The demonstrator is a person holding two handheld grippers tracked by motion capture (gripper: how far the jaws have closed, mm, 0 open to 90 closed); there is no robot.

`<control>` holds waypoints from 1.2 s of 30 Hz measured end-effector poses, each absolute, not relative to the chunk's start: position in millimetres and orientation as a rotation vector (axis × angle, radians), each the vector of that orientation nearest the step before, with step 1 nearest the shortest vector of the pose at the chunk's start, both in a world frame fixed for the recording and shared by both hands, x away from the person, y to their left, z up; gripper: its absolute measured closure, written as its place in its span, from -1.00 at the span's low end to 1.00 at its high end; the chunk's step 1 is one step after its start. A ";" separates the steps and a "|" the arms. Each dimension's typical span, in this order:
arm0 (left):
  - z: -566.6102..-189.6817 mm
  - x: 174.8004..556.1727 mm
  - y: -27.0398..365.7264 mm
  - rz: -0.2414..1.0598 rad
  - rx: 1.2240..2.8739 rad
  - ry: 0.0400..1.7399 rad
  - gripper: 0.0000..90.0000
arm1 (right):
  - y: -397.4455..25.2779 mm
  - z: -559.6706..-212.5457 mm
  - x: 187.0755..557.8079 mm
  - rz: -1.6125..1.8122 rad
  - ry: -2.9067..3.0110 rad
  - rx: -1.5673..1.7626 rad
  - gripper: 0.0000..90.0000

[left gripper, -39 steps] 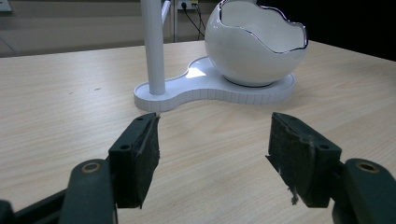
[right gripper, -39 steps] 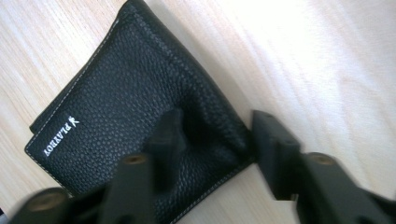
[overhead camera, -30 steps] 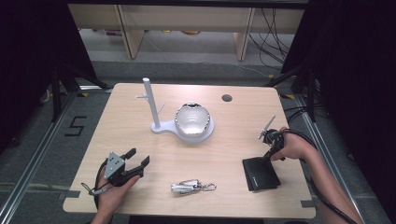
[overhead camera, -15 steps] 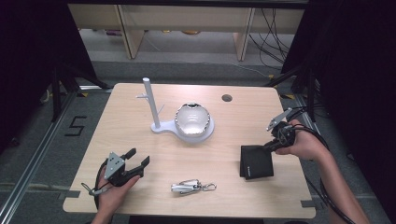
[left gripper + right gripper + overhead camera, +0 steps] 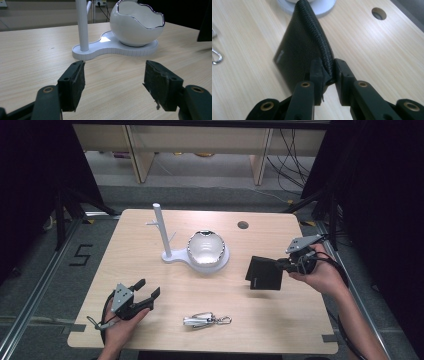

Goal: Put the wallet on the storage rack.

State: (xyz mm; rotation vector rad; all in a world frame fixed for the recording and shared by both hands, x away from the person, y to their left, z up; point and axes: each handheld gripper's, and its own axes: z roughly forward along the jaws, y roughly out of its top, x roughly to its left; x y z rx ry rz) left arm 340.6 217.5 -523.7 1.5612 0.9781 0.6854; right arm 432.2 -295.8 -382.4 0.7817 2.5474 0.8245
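In the high view the right tool (image 5: 284,265) grips a black wallet (image 5: 264,273) by its edge and holds it off the table (image 5: 150,245), right of the white bowl (image 5: 205,248); half a second ago it hung lower and nearer the right edge; the left tool (image 5: 145,292) stays put near the keys (image 5: 205,320), unchanged. In the left gripper view the left tool (image 5: 113,76) gapes wide and empty, facing the white stand (image 5: 82,27) and bowl (image 5: 136,23). In the right gripper view the right tool (image 5: 329,68) is clamped on the wallet (image 5: 299,47) at its stitched edge, tilted above the table (image 5: 367,40).
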 end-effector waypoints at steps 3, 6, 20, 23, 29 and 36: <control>-523.6 340.5 217.3 0.686 1.563 0.977 -0.27 | -293.4 -382.5 431.4 0.857 2.506 0.739 0.75; -523.6 340.4 217.3 0.686 1.561 0.979 -0.27 | -291.2 -381.3 429.7 0.859 2.475 0.730 0.75; -523.7 340.5 217.2 0.683 1.555 0.977 -0.28 | -274.8 -372.7 424.0 0.922 2.393 0.630 0.75; -523.8 340.5 217.4 0.683 1.552 0.975 -0.28 | -269.6 -371.6 425.2 0.924 2.402 0.597 0.75; -523.7 340.2 217.4 0.682 1.554 0.977 -0.28 | -264.0 -369.5 424.6 0.934 2.390 0.596 0.75; -523.7 340.2 217.5 0.681 1.553 0.977 -0.28 | -259.3 -366.4 424.2 0.952 2.387 0.586 0.75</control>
